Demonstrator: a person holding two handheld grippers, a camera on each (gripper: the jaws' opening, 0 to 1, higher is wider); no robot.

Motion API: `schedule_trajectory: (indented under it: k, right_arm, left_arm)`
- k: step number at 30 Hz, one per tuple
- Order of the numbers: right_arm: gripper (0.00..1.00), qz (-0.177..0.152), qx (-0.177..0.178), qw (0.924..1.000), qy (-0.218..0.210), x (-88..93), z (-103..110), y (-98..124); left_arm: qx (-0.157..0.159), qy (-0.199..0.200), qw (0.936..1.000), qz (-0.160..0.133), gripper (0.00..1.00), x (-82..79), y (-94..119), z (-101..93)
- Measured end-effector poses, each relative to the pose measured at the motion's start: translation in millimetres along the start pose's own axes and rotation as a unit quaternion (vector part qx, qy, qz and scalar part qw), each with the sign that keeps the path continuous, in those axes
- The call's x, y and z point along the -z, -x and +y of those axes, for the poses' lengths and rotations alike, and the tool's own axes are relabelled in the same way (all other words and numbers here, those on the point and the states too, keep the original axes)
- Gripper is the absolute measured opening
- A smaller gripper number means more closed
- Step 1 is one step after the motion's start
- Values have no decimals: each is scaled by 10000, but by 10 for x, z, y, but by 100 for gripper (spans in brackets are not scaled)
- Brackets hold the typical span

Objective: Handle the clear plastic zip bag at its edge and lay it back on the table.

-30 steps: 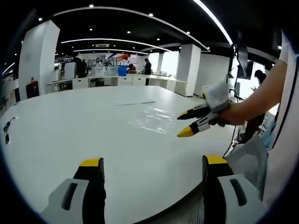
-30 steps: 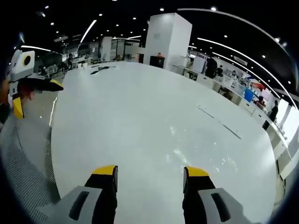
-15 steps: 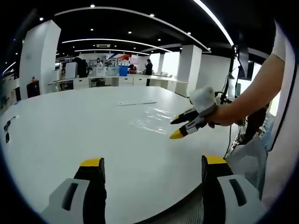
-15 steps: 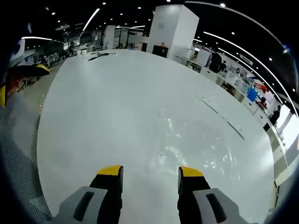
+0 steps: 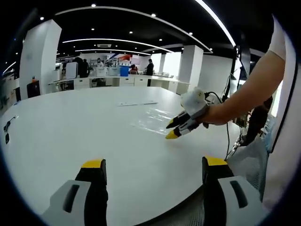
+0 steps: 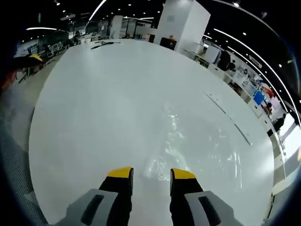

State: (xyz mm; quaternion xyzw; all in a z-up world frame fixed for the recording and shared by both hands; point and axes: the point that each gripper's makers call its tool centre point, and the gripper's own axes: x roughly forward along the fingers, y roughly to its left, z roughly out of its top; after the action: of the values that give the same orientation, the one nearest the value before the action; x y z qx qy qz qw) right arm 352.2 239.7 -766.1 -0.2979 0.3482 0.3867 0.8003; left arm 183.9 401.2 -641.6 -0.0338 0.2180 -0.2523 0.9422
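Observation:
A clear plastic zip bag [image 5: 153,120] lies flat on the big white round table [image 5: 70,127], right of middle. My right gripper [image 5: 171,130], held by a hand coming in from the right, hangs low over the bag's near edge with its yellow tips slightly apart. In the right gripper view the bag [image 6: 193,141] glints just beyond my right gripper [image 6: 151,174], whose jaws stand narrowly open with the bag's near edge at their tips. My left gripper [image 5: 154,164] is wide open over the table's near rim, holding nothing.
A thin pale strip [image 5: 136,103] lies beyond the bag. Black cables [image 6: 106,43] rest at the table's far side. A mesh chair [image 5: 249,155] stands off the table's right rim. White columns, desks and people fill the background.
My right gripper has dropped and moved forward to the bag's near edge, and its jaws have narrowed. The left gripper has stayed put and open.

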Motion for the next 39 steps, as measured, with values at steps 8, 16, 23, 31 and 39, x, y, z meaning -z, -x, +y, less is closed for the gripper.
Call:
schedule_trajectory:
  k: [8, 16, 23, 31, 39]
  right_arm:
    - [23, 138, -111, 9998, -38, 23, 31, -47]
    - [21, 172, -169, 9992, -306, -8, 49, -44]
    - [9, 287, -245, 9987, -351, 35, 35, -80]
    - [0, 394, -291, 9981, -380, 102, -7, -134]
    - [0, 417, -348, 9980, -327, 156, -47, -106]
  left_arm:
    - [8, 15, 10000, 18, 82, 6, -5, -1]
    - [14, -6, 10000, 37, 82, -10, -11, -28]
    - [-1, -16, 10000, 21, 82, -18, -10, -25]
    - [15, -17, 10000, 20, 82, -23, -5, -39]
    - [40, -24, 10000, 31, 81, -8, -4, -38]
